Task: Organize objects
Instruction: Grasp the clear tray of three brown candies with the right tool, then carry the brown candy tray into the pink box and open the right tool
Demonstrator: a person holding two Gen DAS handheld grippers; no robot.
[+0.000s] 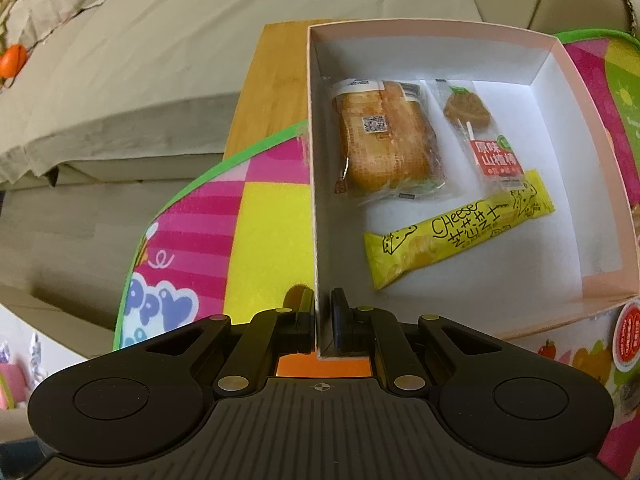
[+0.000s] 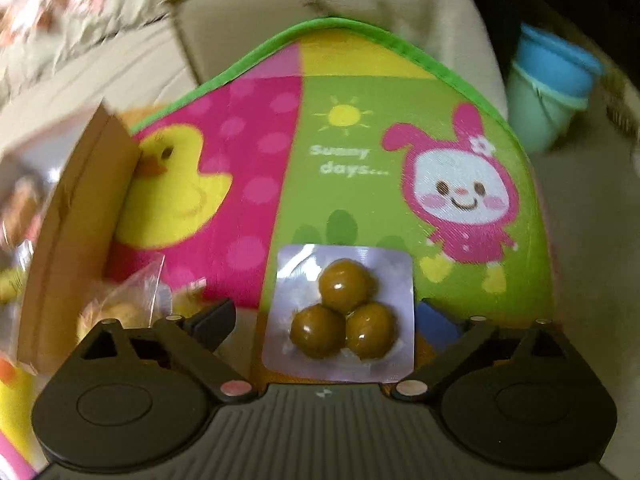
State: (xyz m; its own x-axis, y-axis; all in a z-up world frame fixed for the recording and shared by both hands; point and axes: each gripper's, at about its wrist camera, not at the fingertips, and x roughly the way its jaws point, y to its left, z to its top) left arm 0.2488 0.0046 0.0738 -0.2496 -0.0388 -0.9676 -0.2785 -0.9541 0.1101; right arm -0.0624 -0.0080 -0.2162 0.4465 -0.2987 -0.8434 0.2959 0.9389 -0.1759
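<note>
Left gripper (image 1: pixel 322 320) jaws nearly closed, pinching the near wall of the pink box (image 1: pixel 432 28), one finger inside the wall, one outside; it looks like it is steadying the box; right gripper (image 2: pixel 326 320) jaws spread wide, holding nothing, with the blister pack of three brown balls (image 2: pixel 340 316) lying flat between the fingers on the cartoon mat (image 2: pixel 360 140), apparently not touched by either finger, though the pack's edges are close to the right pad

Box sits on the mat, partly over a wooden board (image 1: pixel 272 80); inside it already: wrapped bread (image 1: pixel 384 140), a hawthorn snack on a stick in clear wrap (image 1: pixel 480 128), yellow cheese bar (image 1: pixel 460 236); right half of box floor bare; in the right wrist view the box wall shows at far left, blurred, and another clear-wrapped snack (image 2: pixel 132 300) lies just beside it, still outside

Step in hand, as I judge it: picking up the blister pack to load into the box; sorting roughly half done, at least two items still out

Next move calls for: closing the right jaws on the pack's flat edges, low to the mat since the pack is thin and could slip or buckle; then lift, carry left over the box wall, drop in the bare area; left grip should hold so the box doesn't shift
</note>
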